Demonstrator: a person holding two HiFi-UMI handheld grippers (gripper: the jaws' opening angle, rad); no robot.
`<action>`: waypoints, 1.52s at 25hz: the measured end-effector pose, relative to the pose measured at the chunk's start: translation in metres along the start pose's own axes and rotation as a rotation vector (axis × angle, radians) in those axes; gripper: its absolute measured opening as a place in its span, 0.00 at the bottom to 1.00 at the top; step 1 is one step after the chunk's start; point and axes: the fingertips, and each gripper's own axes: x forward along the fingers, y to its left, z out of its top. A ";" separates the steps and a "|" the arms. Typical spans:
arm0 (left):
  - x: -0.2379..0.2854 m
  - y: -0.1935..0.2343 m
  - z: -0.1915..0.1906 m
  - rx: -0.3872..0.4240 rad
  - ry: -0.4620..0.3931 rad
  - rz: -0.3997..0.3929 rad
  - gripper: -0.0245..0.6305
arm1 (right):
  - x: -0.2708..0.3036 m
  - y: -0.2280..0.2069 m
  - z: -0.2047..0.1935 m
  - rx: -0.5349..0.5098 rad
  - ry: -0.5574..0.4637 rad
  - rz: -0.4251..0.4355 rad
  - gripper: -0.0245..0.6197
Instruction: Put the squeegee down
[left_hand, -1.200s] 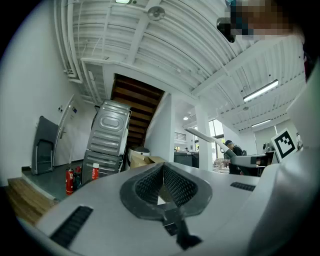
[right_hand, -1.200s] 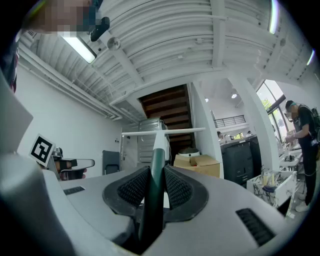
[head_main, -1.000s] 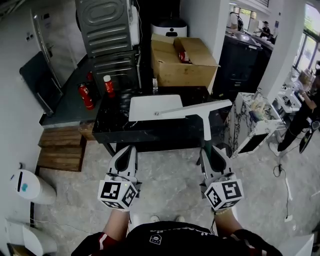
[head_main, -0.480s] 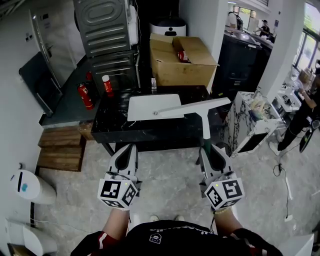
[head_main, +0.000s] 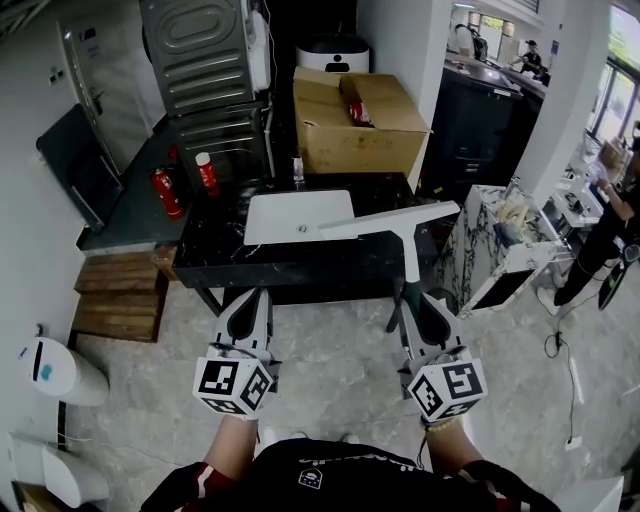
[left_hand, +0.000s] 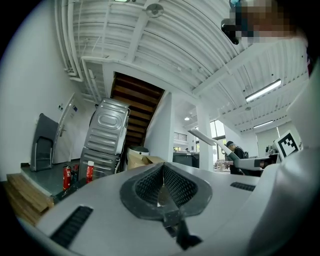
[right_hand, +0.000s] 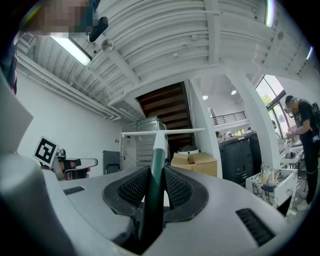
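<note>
1. Right gripper (head_main: 409, 300): jaws pinched on the dark green lower handle of the squeegee (head_main: 409, 238); in the right gripper view the pads (right_hand: 134, 189) pressed the handle from both sides, with the gripper (right_hand: 155, 186) pointing roughly level
2. Squeegee (right_hand: 159, 145): carried in the air, not yet set down; in the head view its long white blade lay across the right half of the counter (head_main: 215, 262), while the handle crossed the counter's front edge back towards the person
3. Left gripper (head_main: 254, 298): jaws pressed together with nothing between them, as the left gripper view (left_hand: 162, 181) showed; it was held beside the right one, short of the counter's front edge
4. Counter: dark and glossy, with a white sink (head_main: 298, 214) inset towards its middle; a cardboard box (head_main: 355, 128) stood beyond its back edge
5. Handling, as judged: the tool looked light and stiff, a thin handle joined to a wide crossbar, probably with a soft rubber lip that is not fragile. The grip sat low on the handle, far from the blade, so the head would tend to sag or roll within the pinch
6. Hold, as judged: the dark sleeve of the handle was the sound place to grip. A smooth round shaft may twist between the pads, so the blade should meet the bare counter right of the sink before release
</note>
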 end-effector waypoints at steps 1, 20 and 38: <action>0.003 -0.004 -0.002 0.005 -0.002 0.005 0.06 | -0.001 -0.007 -0.001 -0.001 -0.002 0.002 0.23; 0.197 0.089 -0.054 0.005 0.004 0.003 0.06 | 0.192 -0.079 -0.049 -0.015 0.035 -0.009 0.23; 0.438 0.207 -0.068 -0.033 0.042 -0.137 0.06 | 0.445 -0.125 -0.040 -0.021 0.046 -0.088 0.23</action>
